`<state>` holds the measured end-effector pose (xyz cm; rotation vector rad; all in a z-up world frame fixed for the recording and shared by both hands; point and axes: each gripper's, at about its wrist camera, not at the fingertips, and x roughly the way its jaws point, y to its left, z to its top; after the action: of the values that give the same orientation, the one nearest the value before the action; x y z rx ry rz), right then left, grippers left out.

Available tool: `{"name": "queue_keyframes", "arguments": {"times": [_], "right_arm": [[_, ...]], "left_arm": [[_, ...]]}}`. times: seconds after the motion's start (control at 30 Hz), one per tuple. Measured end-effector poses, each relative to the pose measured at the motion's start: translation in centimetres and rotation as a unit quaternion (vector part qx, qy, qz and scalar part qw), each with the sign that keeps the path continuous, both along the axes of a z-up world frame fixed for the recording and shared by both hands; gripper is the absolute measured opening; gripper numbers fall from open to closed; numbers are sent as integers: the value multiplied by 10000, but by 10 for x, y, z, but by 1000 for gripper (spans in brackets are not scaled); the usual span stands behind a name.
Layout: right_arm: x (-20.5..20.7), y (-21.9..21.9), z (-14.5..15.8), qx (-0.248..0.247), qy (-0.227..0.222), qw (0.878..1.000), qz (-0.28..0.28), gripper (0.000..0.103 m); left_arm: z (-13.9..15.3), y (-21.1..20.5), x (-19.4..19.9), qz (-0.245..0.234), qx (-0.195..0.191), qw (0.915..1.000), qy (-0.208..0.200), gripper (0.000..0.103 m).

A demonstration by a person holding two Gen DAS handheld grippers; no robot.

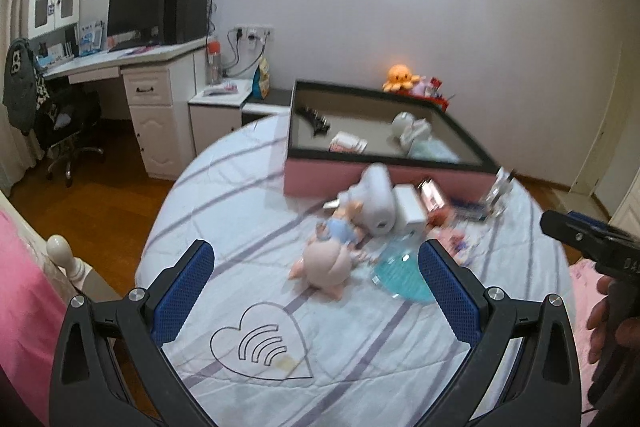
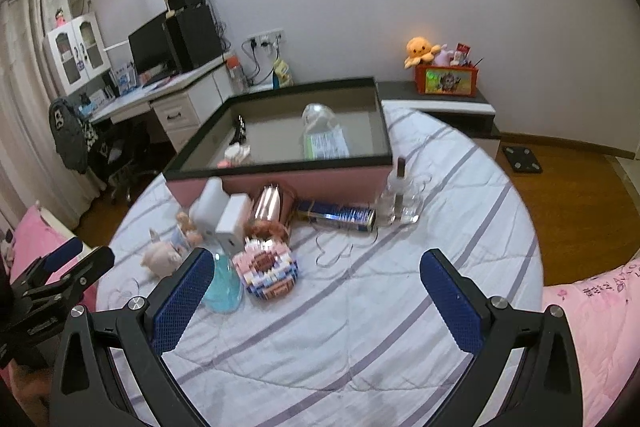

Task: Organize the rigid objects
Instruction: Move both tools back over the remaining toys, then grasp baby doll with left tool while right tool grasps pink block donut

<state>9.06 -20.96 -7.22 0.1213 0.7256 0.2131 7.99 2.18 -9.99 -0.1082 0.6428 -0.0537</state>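
Observation:
On the striped bedsheet (image 2: pixel 360 327) lies a cluster of objects: a pig plush (image 1: pixel 324 267), a small doll (image 1: pixel 340 227), a white rounded device (image 1: pixel 378 199), a white box (image 2: pixel 232 223), a rose-gold item (image 2: pixel 270 207), a blue tin (image 2: pixel 336 215), clear glass bottles (image 2: pixel 396 199), a block-built cake (image 2: pixel 268 271) and a blue-liquid bottle (image 2: pixel 224 287). Behind them stands the pink box (image 2: pixel 280 163) with a dark rim, holding a plastic bottle (image 2: pixel 324 135) and a black clip (image 2: pixel 240 127). My left gripper (image 1: pixel 316 251) hovers open before the pig. My right gripper (image 2: pixel 318 257) is open near the cake, holding nothing.
A white desk (image 1: pixel 148 67) with a monitor and an office chair (image 1: pixel 60 131) stand at the left. A low cabinet (image 2: pixel 440 107) carries an orange box and an octopus plush (image 2: pixel 420 51). Pink bedding (image 2: pixel 600 327) lies at the right. Wooden floor surrounds the bed.

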Motion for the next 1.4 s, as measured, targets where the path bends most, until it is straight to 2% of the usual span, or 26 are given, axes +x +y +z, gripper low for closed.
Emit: {"name": "queue_keyframes", "arguments": {"times": [0.37,0.63,0.83,0.93,1.0,1.03,1.1,1.17,1.27,1.33,1.4], "right_arm": [[16,16,-41,-288,517,9978,308,103],[26,30,-60,-561,687,9947,521,102],[33,43,-67,-692,699,9922,762,94],[38,48,-70,-698,709,9912,873,84],[43,52,-71,-703,731,9904,944,74],[44,54,-72,-730,724,9897,995,73],[45,60,-71,-816,693,9884,1075,64],[44,64,-70,-841,646,9878,1140,55],[42,61,-69,-751,627,9892,1088,55],[41,56,-68,-651,629,9905,1039,55],[38,52,-65,-587,611,9914,1000,55]], "left_arm": [[-43,1,31,-78,243,9982,537,103],[-49,-8,52,-309,423,9958,745,103],[-52,-19,74,-479,645,9922,953,103],[-56,-17,83,-481,570,9913,1082,101],[-57,-14,86,-568,343,9915,1118,91],[-57,-13,86,-601,256,9918,1101,88],[-58,-14,87,-700,171,9915,1082,67],[-58,-14,85,-736,64,9917,1051,67],[-56,-4,80,-681,-230,9928,954,65],[-50,1,72,-620,-352,9942,806,58],[-46,3,66,-565,-375,9949,749,58]]}}
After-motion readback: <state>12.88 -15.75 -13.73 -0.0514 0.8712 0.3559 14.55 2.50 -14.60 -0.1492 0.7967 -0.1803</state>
